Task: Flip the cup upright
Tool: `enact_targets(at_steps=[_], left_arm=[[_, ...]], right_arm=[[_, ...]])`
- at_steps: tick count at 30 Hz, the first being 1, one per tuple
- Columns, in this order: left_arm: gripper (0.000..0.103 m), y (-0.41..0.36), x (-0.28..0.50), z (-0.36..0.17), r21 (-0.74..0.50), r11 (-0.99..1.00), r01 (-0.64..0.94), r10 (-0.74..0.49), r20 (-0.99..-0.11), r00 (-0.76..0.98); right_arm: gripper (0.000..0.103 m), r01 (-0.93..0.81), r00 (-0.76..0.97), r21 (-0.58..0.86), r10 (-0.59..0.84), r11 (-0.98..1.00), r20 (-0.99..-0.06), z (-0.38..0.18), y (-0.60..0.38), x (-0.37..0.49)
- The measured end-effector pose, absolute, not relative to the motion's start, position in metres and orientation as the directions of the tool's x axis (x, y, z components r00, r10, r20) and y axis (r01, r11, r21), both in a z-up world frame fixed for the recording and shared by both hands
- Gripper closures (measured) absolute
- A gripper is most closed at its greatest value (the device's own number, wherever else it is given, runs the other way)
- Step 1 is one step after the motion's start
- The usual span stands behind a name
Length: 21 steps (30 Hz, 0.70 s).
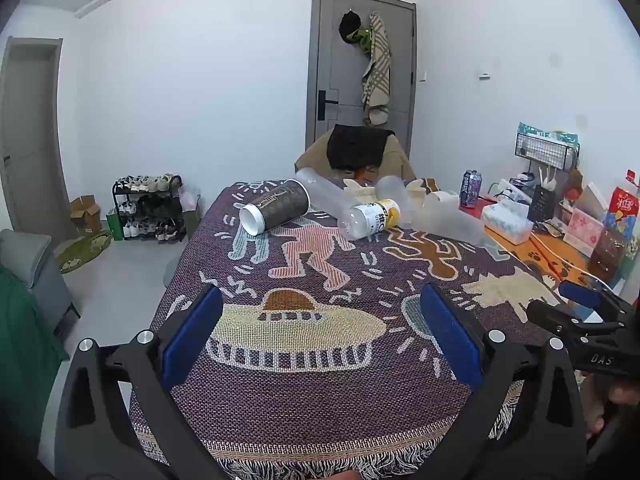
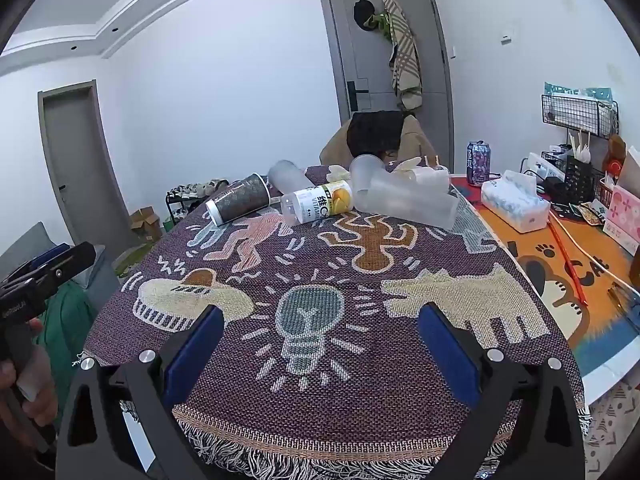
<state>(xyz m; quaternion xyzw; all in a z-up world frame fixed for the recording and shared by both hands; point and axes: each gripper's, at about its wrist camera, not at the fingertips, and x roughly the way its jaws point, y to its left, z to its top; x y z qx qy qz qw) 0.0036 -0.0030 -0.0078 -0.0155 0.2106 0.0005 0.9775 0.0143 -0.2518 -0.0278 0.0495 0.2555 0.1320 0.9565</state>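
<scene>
Lying on its side far beyond both released tongs, left [image 1: 320, 332] and right [image 2: 320, 340], is the brown cup [image 1: 276, 210].

A broad stretch of the patterned tablecloth [image 2: 320, 264] was left bare between the near fringe and a cluster of fallen containers at the far end. There, a brown paper cup [image 1: 276, 210] lay on its side at the left, with open cloth around its left flank. Just right of it, a frosted cup [image 1: 324, 194] and a yellow-labelled bottle [image 1: 370, 218] were crowded together, seemingly touching. More frosted cups [image 2: 404, 200] were piled to the right. The right edge was hemmed by a tissue box [image 2: 514, 204] and a can [image 2: 479, 163].
</scene>
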Motion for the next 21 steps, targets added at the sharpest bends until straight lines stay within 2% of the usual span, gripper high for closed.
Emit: enact_targets(at_steps=[21], left_arm=[[0.005,-0.0032,0.0039,-0.0127,-0.041,0.999,-0.008,-0.01,-0.418,0.908]], right_arm=[[0.007,-0.228,0.831,0.163,0.279,0.96,-0.481,-0.0309,-0.2508,0.0149]])
